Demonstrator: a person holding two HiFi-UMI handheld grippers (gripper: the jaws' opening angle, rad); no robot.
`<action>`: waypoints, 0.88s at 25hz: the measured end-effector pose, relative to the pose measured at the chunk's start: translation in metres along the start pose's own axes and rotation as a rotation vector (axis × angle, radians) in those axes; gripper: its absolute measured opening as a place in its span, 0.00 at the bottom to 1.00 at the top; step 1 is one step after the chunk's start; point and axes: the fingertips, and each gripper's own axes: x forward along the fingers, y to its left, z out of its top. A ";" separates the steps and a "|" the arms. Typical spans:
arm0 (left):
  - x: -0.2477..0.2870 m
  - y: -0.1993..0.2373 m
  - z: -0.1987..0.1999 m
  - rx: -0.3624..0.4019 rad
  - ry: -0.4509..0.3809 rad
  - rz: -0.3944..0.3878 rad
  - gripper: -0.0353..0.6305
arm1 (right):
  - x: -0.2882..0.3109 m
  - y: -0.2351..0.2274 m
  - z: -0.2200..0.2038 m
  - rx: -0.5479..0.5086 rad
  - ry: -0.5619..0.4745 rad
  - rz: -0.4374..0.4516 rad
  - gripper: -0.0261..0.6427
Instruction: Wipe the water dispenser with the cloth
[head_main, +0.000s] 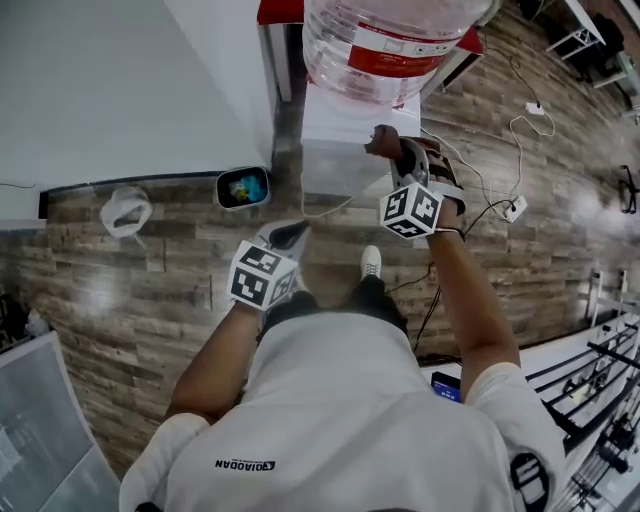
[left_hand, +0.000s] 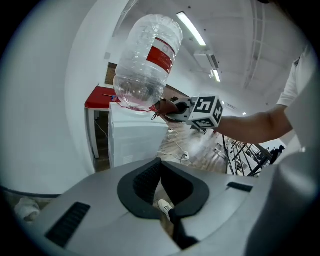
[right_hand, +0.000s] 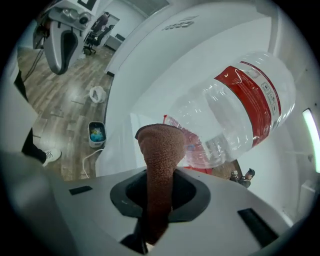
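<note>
Right gripper (right_hand: 159, 200) clamps the brown cloth (right_hand: 160, 150) at the white water dispenser (head_main: 335, 135) top, beside its bottle (head_main: 385, 45) | left gripper (left_hand: 160, 192) closed, empty, low | best: press cloth flat, sweep evenly, avoid nudging bottle.

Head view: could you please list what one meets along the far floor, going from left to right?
White bag → small bin → water dispenser → power strip.
</note>
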 end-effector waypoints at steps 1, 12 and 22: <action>-0.001 -0.001 0.003 0.002 -0.007 0.006 0.04 | 0.003 -0.008 0.001 -0.019 0.004 -0.007 0.12; 0.006 -0.007 0.017 -0.030 -0.046 0.047 0.04 | 0.015 0.016 -0.015 -0.091 0.022 0.077 0.12; 0.023 -0.010 0.009 -0.058 -0.033 0.080 0.04 | 0.039 0.081 -0.038 -0.118 0.038 0.197 0.12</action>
